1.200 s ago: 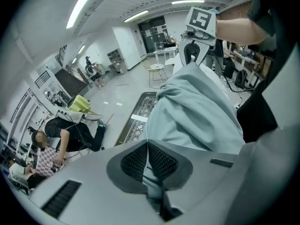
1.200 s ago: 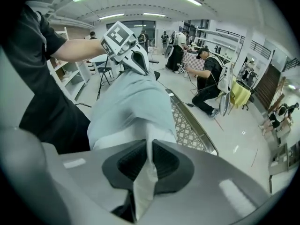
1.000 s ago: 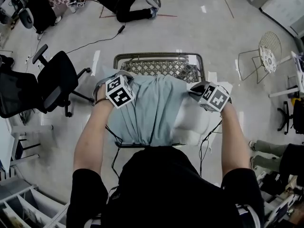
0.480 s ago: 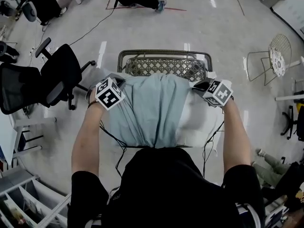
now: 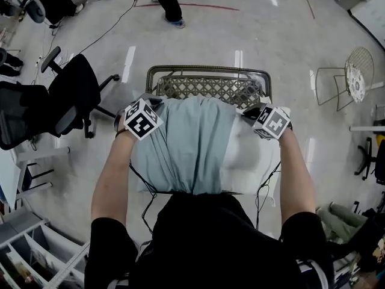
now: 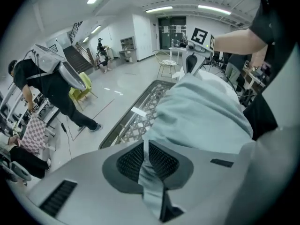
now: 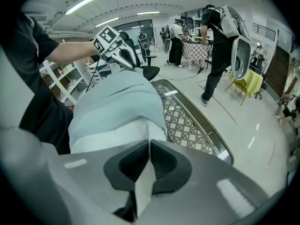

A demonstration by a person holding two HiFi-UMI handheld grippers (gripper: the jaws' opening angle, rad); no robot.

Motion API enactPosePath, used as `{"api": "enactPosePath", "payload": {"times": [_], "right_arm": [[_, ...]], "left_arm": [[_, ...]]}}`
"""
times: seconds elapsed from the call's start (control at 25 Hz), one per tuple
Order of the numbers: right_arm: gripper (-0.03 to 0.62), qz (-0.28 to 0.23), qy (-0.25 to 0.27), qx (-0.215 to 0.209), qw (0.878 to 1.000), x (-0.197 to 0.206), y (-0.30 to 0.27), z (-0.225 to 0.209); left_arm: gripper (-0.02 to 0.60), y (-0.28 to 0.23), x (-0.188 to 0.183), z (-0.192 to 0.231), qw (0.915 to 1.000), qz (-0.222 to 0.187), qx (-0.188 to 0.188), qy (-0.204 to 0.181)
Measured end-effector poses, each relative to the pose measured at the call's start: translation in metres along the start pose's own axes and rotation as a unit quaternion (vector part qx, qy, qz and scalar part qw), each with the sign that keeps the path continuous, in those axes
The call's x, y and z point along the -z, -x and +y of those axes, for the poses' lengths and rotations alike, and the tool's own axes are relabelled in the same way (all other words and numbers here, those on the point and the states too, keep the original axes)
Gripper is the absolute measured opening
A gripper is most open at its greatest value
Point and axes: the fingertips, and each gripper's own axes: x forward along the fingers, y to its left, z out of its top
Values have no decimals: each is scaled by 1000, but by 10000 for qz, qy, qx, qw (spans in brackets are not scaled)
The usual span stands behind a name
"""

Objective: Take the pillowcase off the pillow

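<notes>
A pillow lies across a wicker-topped table (image 5: 207, 70) in front of me. A light blue pillowcase (image 5: 183, 143) covers its left and middle; the bare white pillow (image 5: 251, 155) shows at the right end. My left gripper (image 6: 146, 143) is at the pillow's far left corner, shut on a fold of the blue pillowcase (image 6: 152, 186). My right gripper (image 7: 150, 143) is at the far right corner, shut on a strip of white pillow fabric (image 7: 144, 182), its jaws having just closed tighter on it. In the head view, the marker cubes (image 5: 142, 118) hide both sets of fingertips.
A black office chair (image 5: 72, 98) stands to the left and a wire chair (image 5: 352, 77) to the right. Someone's legs (image 5: 168, 2) are on the floor beyond the table. White shelving (image 5: 30, 257) sits at lower left. Cables hang off the table's near edge (image 5: 144, 191).
Both grippers have sunk a little towards the table with the fabric still held. The person who crouched on the floor at the back now stands.
</notes>
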Motion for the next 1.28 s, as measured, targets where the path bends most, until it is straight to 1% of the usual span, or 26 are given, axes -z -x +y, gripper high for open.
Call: {"api": "enactPosePath", "payload": {"times": [0.04, 0.12, 0.16, 0.24, 0.28, 0.32, 0.36, 0.4, 0.44, 0.48, 0.52, 0.6, 0.72, 0.8, 0.88, 0.92, 0.96, 1.0, 1.04, 1.08, 1.12, 1.2, 1.24, 1.28], "right_arm": [[20, 21, 12, 6, 10000, -1, -5, -1], [17, 40, 30, 10, 10000, -3, -14, -3], [17, 17, 9, -7, 10000, -4, -16, -2], [15, -54, -7, -33, 10000, -4, -18, -3], [15, -86, -9, -29, 10000, -3, -18, -4], [15, -105, -19, -9, 9999, -2, -20, -6], [15, -119, -50, 19, 9999, 0, -22, -8], [15, -135, -106, 43, 9998, 1, -26, -10], [15, -148, -171, 60, 9997, 3, -29, -13], [15, -155, -231, 68, 9996, 5, -31, -15], [15, -159, -278, 64, 9995, 6, -32, -17], [15, -172, -309, 18, 9994, 7, -34, -20], [15, -256, -352, -68, 9990, 8, -36, -24], [15, -212, -306, -33, 9993, 8, -39, -24], [14, -95, -186, 63, 9998, 7, -41, -22], [14, -83, -178, 92, 9998, 6, -41, -20], [14, -97, -190, 112, 9997, 6, -41, -20], [14, -126, -203, 127, 9996, 8, -41, -20], [14, -164, -220, 139, 9995, 9, -41, -21], [14, -202, -241, 148, 9994, 10, -41, -21], [14, -232, -258, 162, 9993, 10, -40, -21], [14, -271, -286, 218, 9990, 8, -40, -21], [14, -276, -295, 267, 9988, 6, -41, -21], [13, -264, -285, 326, 9987, 6, -41, -21]], "left_arm": [[26, -4, -13, -5, 9999, -135, 76, -8], [102, -15, -36, -18, 9991, -346, 257, -11], [124, -25, -46, -24, 9988, -374, 324, 6], [187, -49, -53, -32, 9991, -205, 374, 23], [189, -61, -51, -33, 9992, -63, 389, 43], [183, -70, -48, -34, 9991, 61, 418, 92], [151, -75, -44, -33, 9988, 168, 444, 142], [73, -76, -39, -31, 9986, 277, 428, 135], [15, -76, -33, -27, 9986, 394, 350, 47], [9, -76, -26, -21, 9984, 499, 242, -78], [8, -74, -20, -16, 9981, 576, 156, -179], [8, -69, -5, -6, 9974, 668, 116, -236], [8, -59, 17, 5, 9974, 699, 149, -71], [8, -53, 21, 8, 9980, 619, 108, 98], [9, -51, 6, 7, 9989, 463, -31, 107], [24, -52, -9, 4, 9995, 300, -53, 109], [47, -55, -28, -3, 9999, 82, 6, 137], [85, -60, -48, -13, 9997, -130, 119, 158], [116, -67, -64, -23, 9993, -257, 233, 120], [148, -75, -75, -32, 9992, -264, 307, -1], [160, -85, -79, -39, 9992, -172, 327, -180], [158, -101, -77, -44, 9984, 102, 268, -478], [149, -105, -72, -44, 9979, 236, 236, -558], [73, -106, -66, -42, 9969, 387, 192, -650]]}}
